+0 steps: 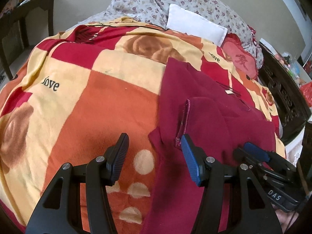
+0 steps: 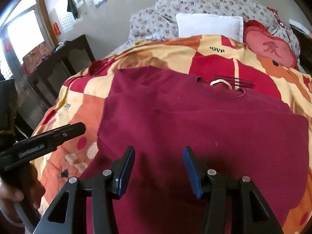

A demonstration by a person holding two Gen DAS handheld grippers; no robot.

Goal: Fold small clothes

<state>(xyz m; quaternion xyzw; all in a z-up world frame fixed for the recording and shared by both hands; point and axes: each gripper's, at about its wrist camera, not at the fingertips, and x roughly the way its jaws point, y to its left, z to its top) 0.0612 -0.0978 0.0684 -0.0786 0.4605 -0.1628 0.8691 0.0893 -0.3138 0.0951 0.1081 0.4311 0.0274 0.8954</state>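
My left gripper point(image 1: 154, 144): jaws spread wide, holding nothing; maroon shirt point(image 1: 210, 105) edge runs between them, a sleeve hem touching the right-hand pad. My right gripper point(image 2: 159, 157): jaws wide apart, empty, shirt point(image 2: 195, 124) directly beneath and ahead. Shirt lies flat on the checked blanket point(image 1: 109, 89). White pillow point(image 2: 209, 26) far ahead.

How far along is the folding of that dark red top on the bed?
Partly done, it seems. The dark red knit top lies flat on the checked orange and yellow blanket, and in the left wrist view one flap looks already turned over its body. Nothing is in hand: the left gripper and right gripper both hover open. The remaining folds are left.
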